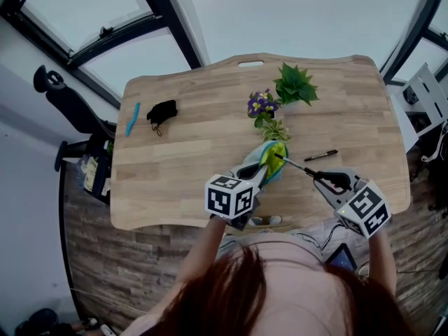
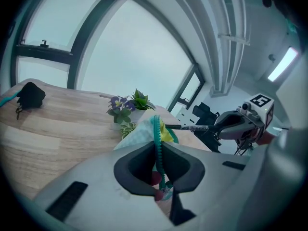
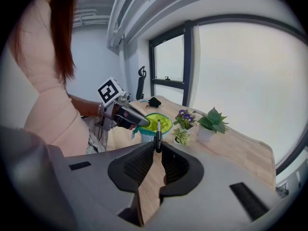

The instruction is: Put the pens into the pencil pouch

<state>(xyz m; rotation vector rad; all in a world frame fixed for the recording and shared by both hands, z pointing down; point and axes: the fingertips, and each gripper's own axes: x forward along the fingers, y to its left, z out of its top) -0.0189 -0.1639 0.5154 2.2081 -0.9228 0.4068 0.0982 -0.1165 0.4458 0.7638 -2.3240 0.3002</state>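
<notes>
Pen (image 1: pixel 294 164) in hand-held gripper (image 1: pixel 318 176), seemingly over pouch (image 1: pixel 269 161)

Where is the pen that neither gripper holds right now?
Head view: the loose pen lies flat on the wooden table, right of the pencil pouch and just beyond the right gripper, which holds another pen.

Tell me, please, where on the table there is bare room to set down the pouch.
Bare wood lies between the black object and the purple flowers, and along the near left edge of the table. It is crowded around the pouch, the small leafy plant and the loose pen.
</notes>
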